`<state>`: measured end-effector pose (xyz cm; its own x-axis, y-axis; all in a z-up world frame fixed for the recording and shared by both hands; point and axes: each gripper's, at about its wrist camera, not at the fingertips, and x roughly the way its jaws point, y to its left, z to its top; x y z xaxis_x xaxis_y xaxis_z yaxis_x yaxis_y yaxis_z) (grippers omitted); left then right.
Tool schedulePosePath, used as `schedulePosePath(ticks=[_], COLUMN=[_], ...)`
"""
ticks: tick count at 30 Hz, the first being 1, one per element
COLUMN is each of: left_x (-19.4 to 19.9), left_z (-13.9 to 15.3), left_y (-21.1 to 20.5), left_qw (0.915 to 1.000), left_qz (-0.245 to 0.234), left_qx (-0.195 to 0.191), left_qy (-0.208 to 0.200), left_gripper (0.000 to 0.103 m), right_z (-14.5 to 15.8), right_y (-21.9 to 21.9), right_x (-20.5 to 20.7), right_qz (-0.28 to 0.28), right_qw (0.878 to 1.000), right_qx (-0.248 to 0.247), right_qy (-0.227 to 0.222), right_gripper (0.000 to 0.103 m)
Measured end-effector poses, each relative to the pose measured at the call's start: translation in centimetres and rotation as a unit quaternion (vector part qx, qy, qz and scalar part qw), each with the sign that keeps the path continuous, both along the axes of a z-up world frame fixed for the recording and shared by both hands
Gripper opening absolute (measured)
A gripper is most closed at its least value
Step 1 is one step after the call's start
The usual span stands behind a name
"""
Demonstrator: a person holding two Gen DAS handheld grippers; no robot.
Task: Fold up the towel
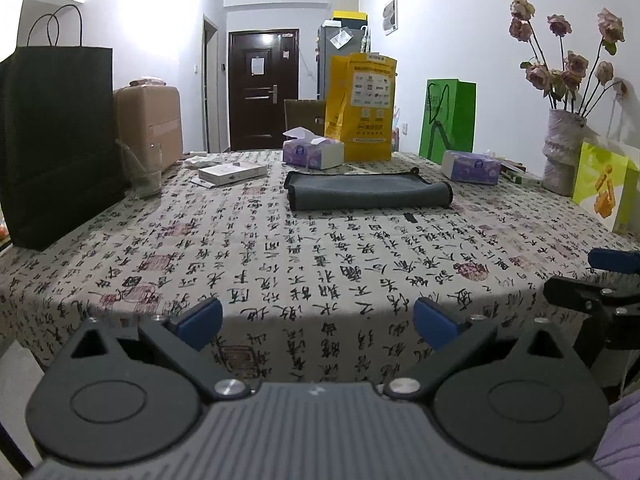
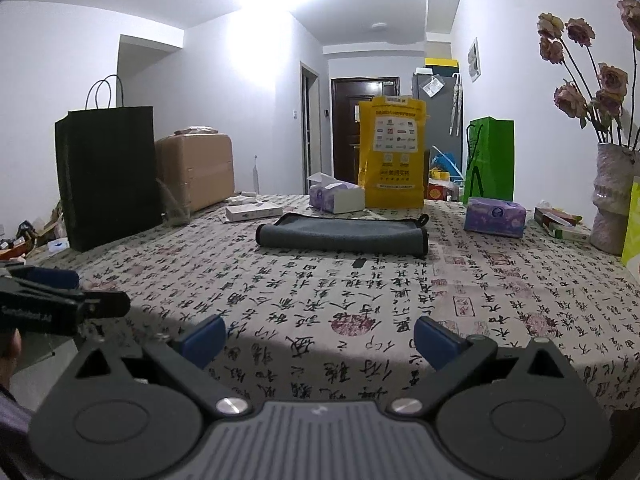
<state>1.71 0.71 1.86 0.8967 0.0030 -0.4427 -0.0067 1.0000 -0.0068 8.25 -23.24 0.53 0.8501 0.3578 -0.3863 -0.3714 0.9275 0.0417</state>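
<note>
A grey towel with dark edging lies folded into a long band on the far middle of the table; it also shows in the right wrist view. My left gripper is open and empty, low at the near table edge, well short of the towel. My right gripper is also open and empty at the near edge. The right gripper shows at the right edge of the left wrist view, and the left gripper at the left edge of the right wrist view.
The tablecloth has calligraphy print. A black paper bag stands at the left, a brown box behind it. Two tissue boxes, a yellow bag, a green bag, a flat white box and a flower vase ring the towel.
</note>
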Motion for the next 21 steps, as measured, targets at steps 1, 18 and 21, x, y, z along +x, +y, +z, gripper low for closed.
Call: schedulePosePath(ticks=[1,18,21], left_x=[0.0,-1.5,-1.5], left_z=[0.0,-0.5,-0.5], left_y=[0.0,-0.3,-0.3], left_qw=[1.0000,0.9998,0.9998], left_qz=[0.000,-0.021,-0.019], left_qx=[-0.001,-0.006,-0.006], left_qy=[0.001,-0.001,0.000], left_gripper=[0.103,0.103,0.103], right_z=[0.0,-0.5,-0.6], right_y=[0.0,-0.2,-0.2], right_x=[0.0,-1.2,-1.3], right_qz=[-0.001,0.002,0.002], right_qw=[1.000,1.000,1.000], right_qx=[0.000,0.002,0.002], right_qy=[0.000,0.007,0.009], right_gripper=[0.101,0.101,0.101])
